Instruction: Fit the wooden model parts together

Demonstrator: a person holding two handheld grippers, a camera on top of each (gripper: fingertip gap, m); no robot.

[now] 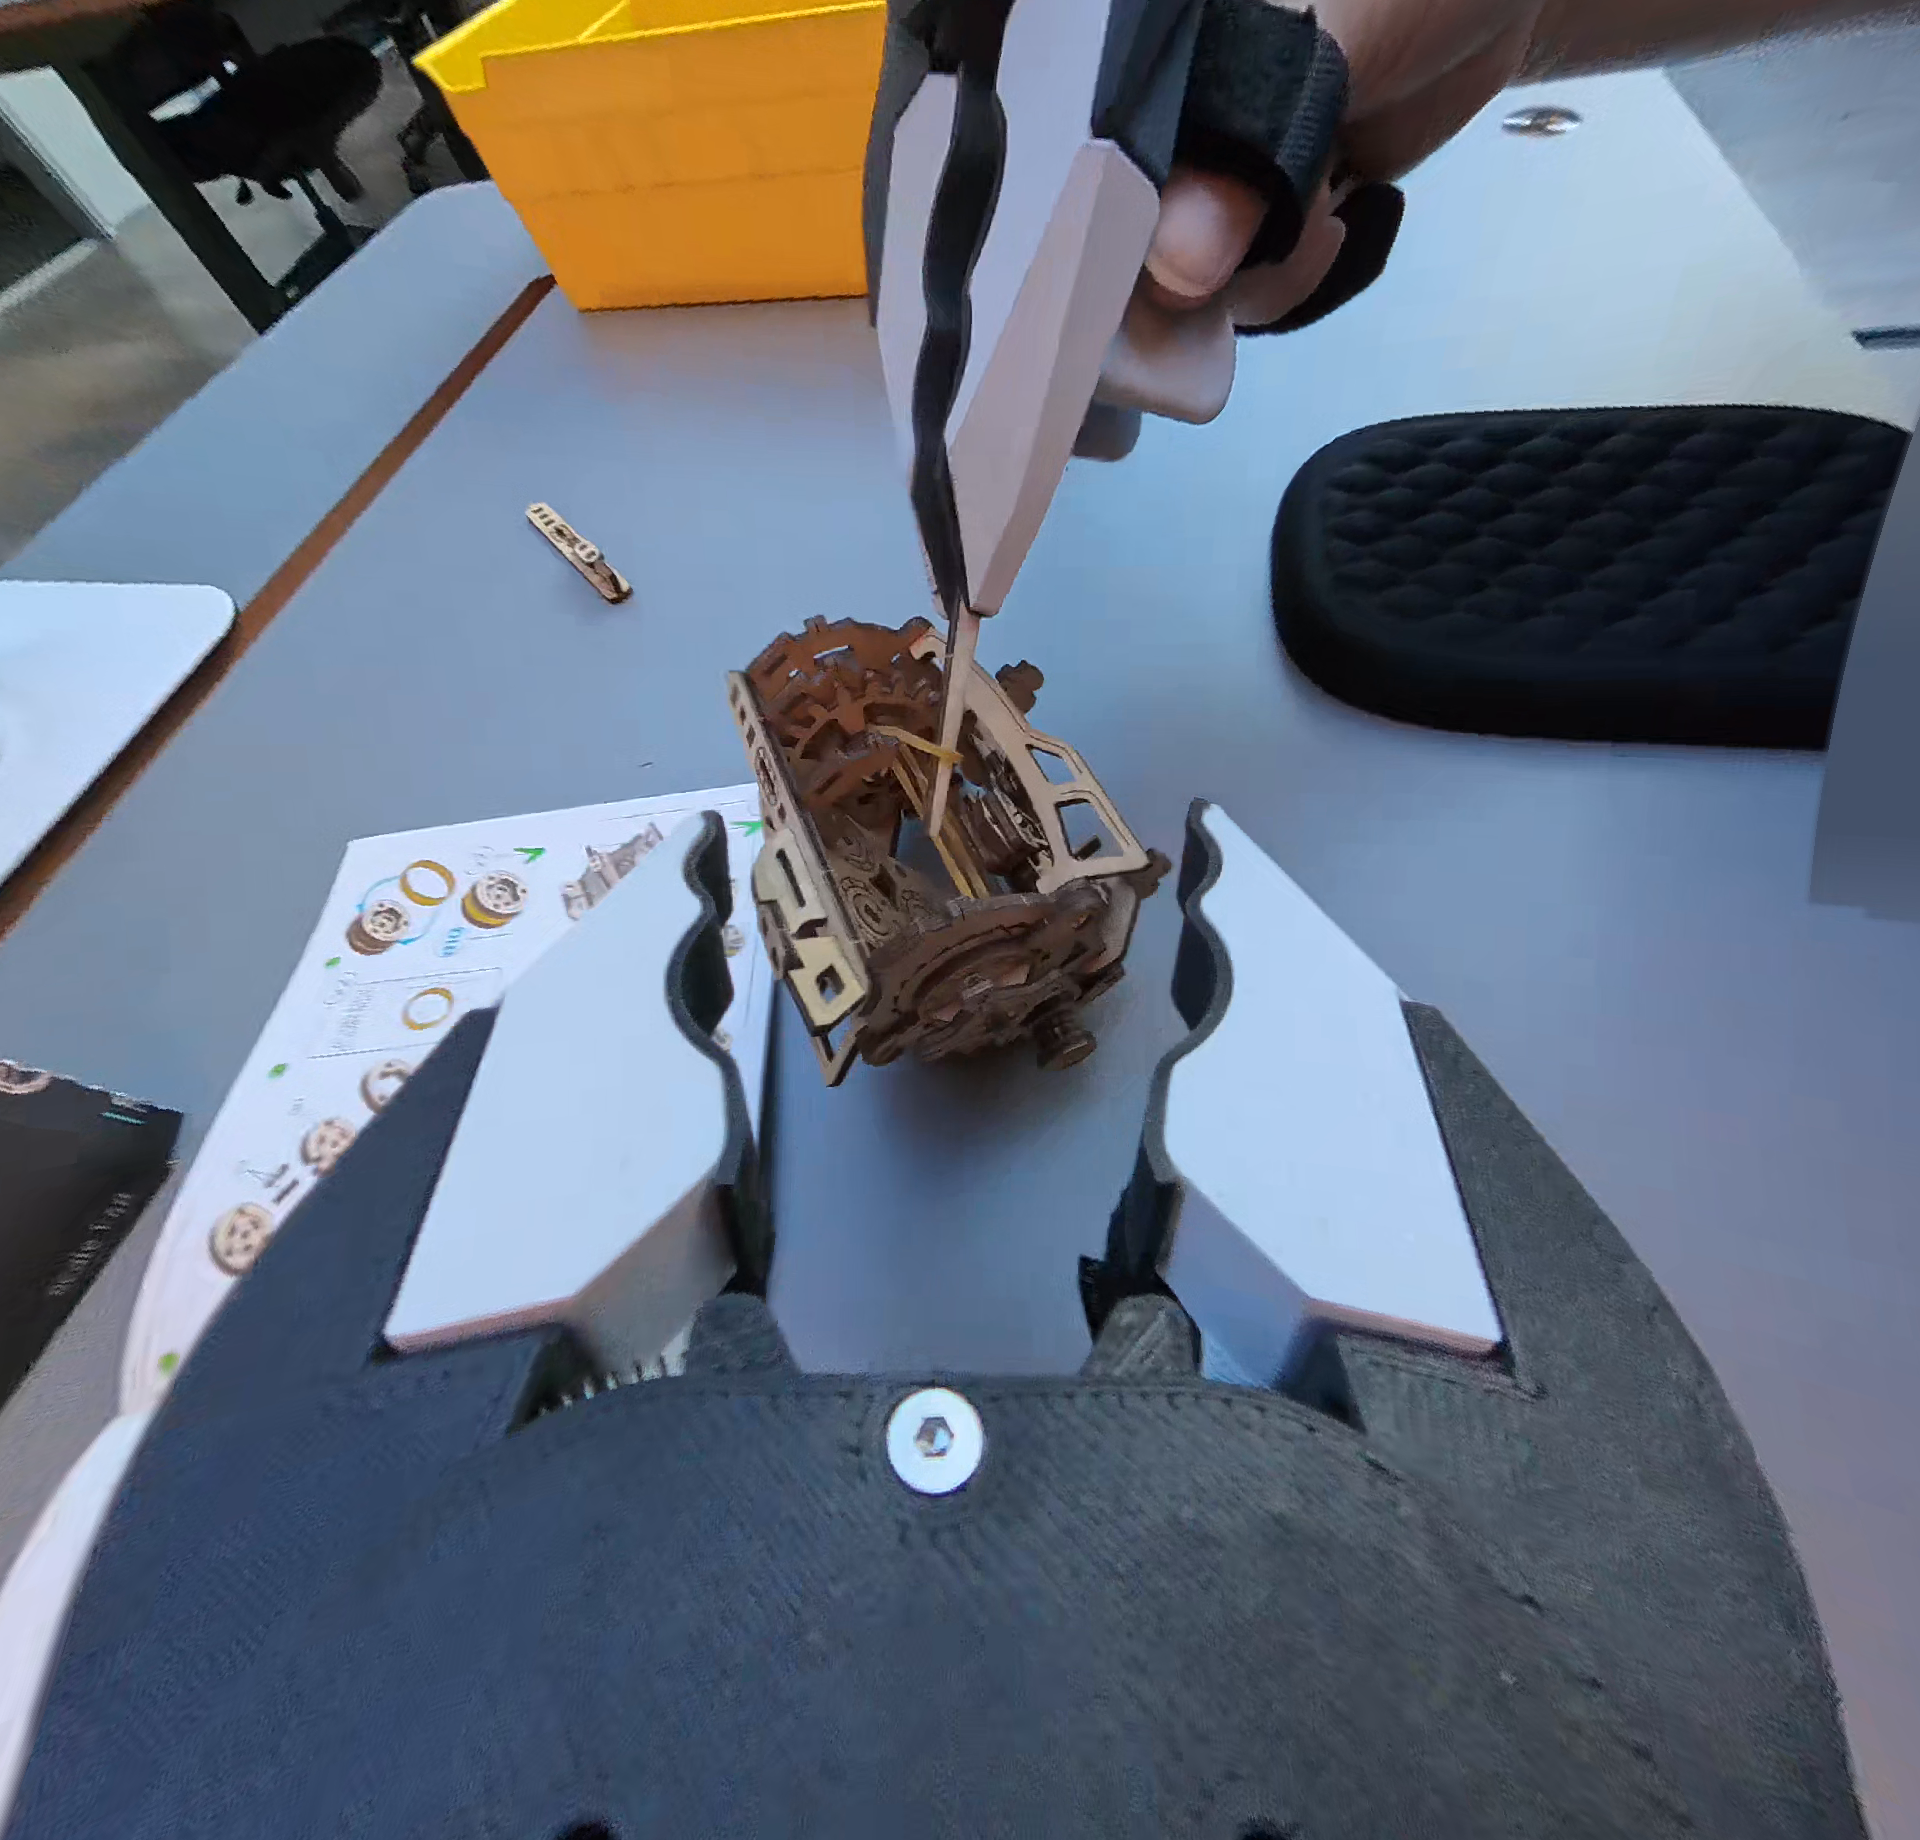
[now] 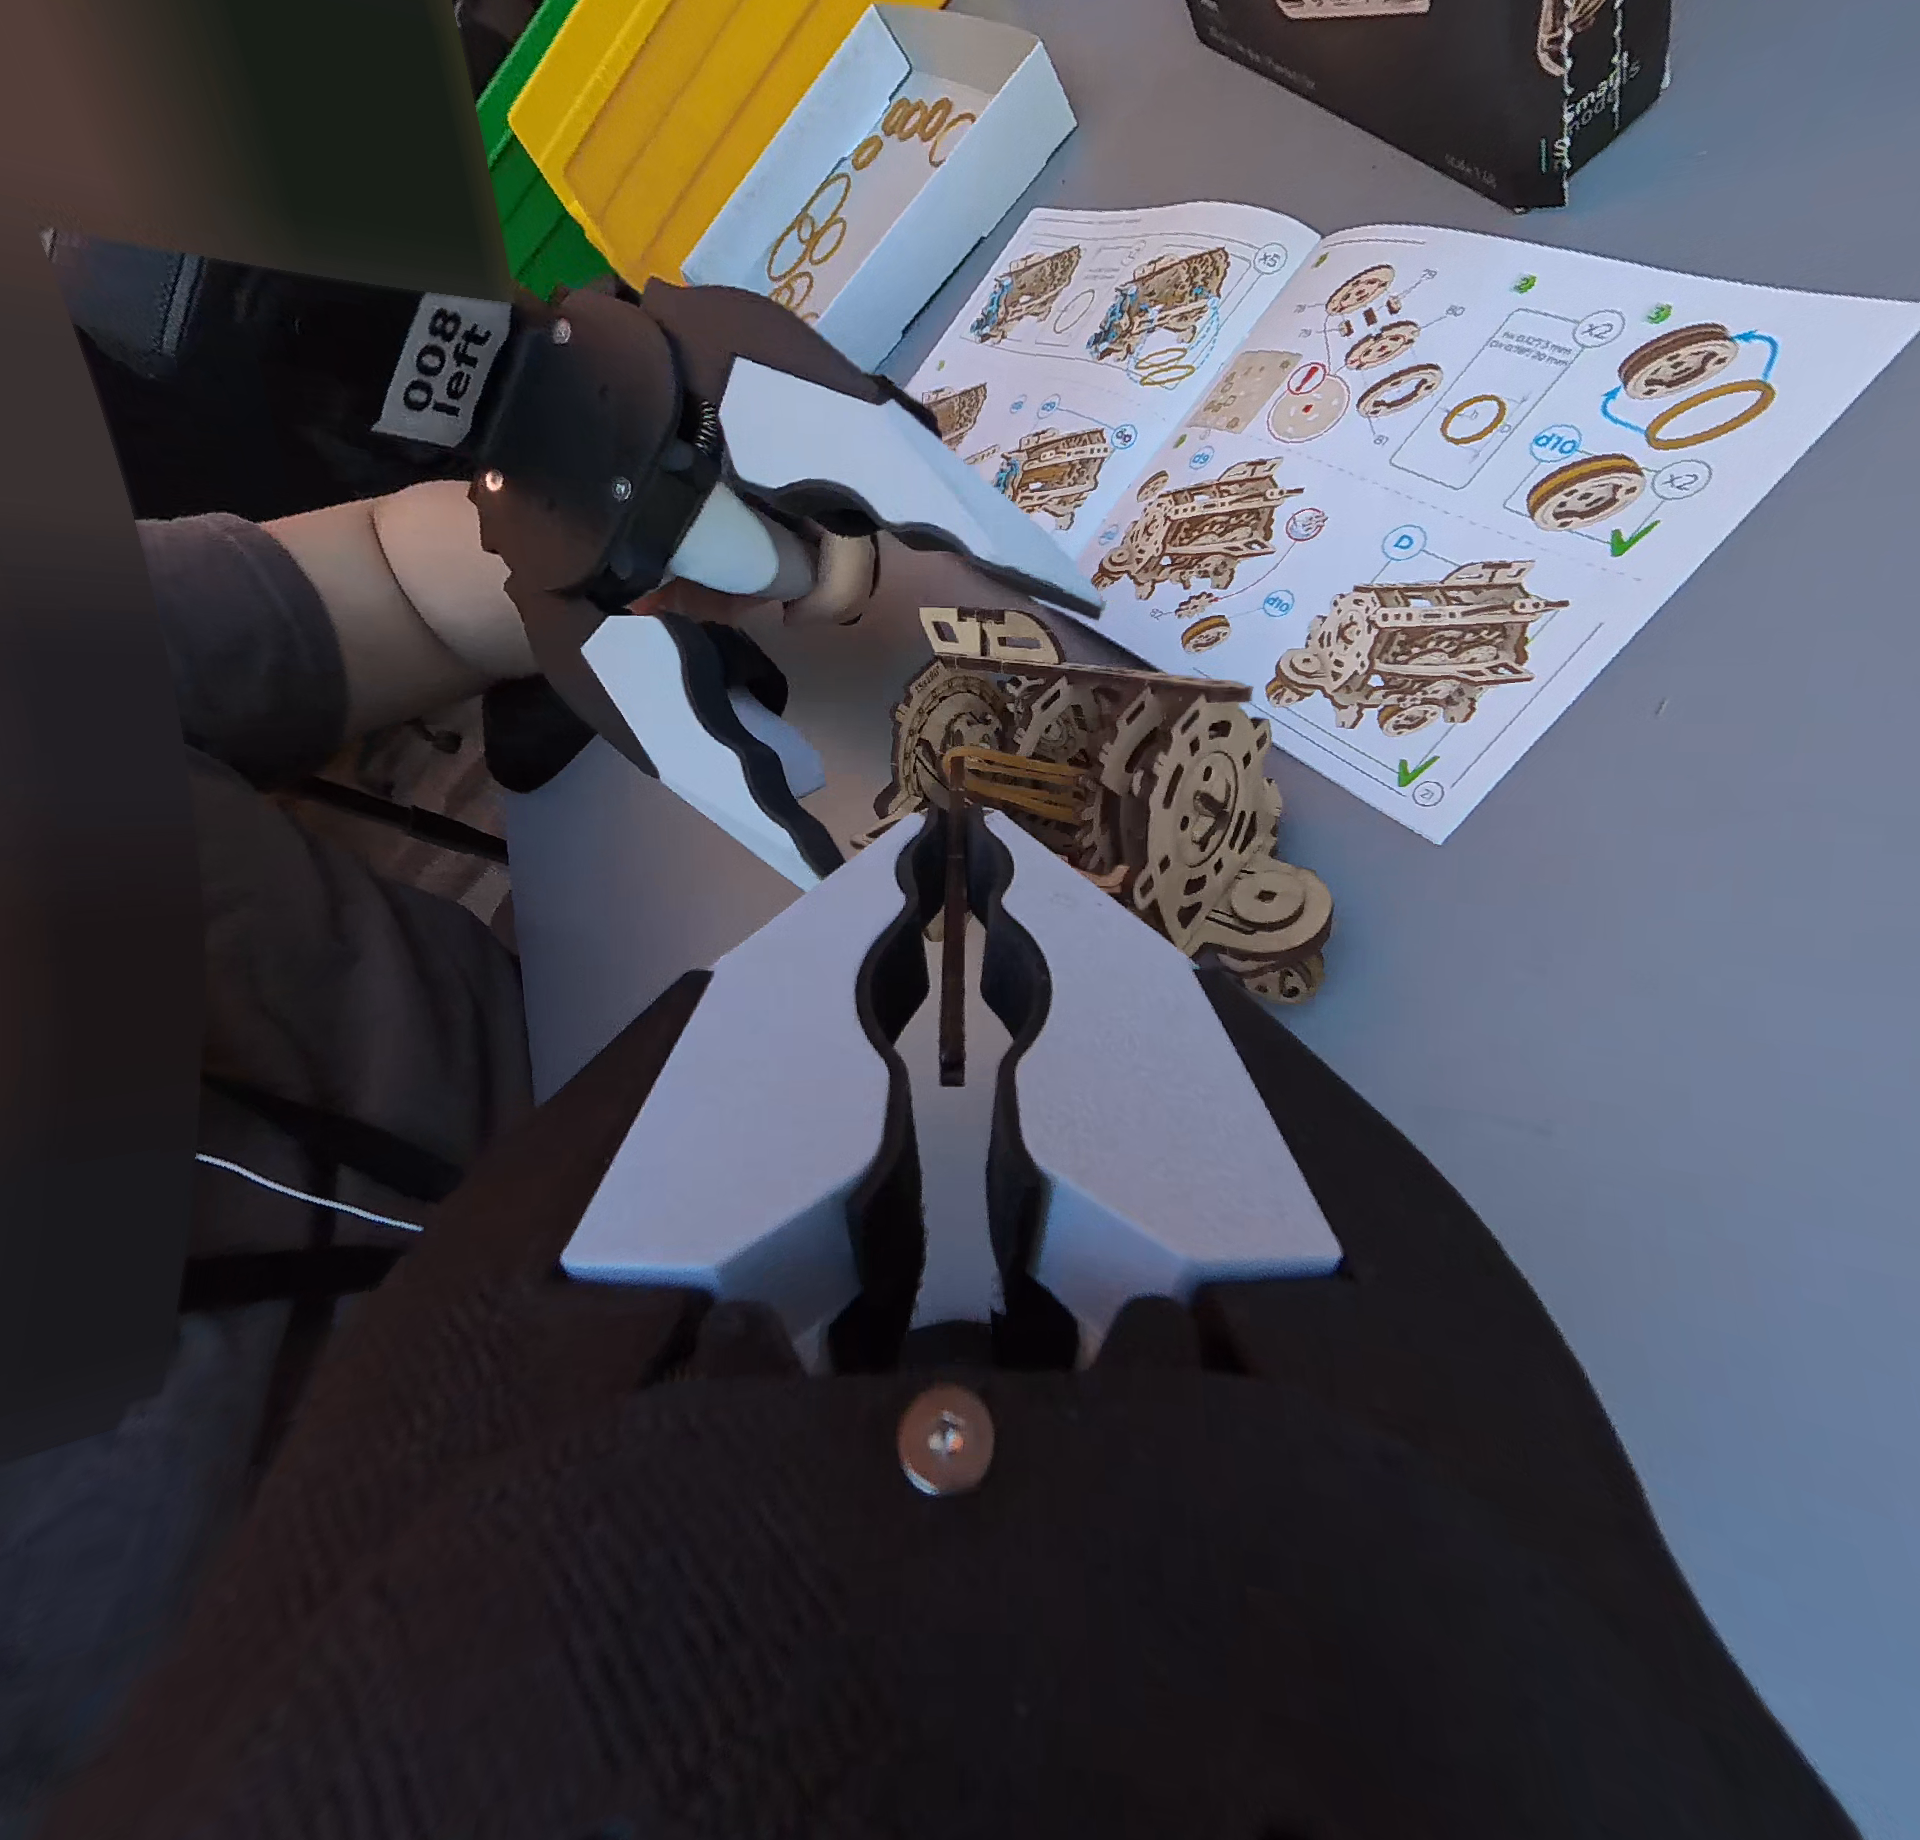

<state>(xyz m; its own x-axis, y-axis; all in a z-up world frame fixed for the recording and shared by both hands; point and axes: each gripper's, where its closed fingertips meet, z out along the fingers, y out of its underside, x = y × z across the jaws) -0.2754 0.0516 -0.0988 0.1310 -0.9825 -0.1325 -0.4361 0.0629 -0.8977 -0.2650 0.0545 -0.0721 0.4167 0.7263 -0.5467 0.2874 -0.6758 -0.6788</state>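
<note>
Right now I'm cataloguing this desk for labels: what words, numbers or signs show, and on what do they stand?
I won't copy the wording; these things bear it.
White sticker on the left gripper: dark print.
Open booklet: small print among the drawings.
Black box: pale print, mostly tiny.
Loose wooden strip: marks too blurred to read.

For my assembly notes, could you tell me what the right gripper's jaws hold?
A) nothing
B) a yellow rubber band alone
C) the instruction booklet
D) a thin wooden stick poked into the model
D: the right gripper is shut on a thin wooden stick whose tip reaches among the rubber bands inside the wooden model.
</note>
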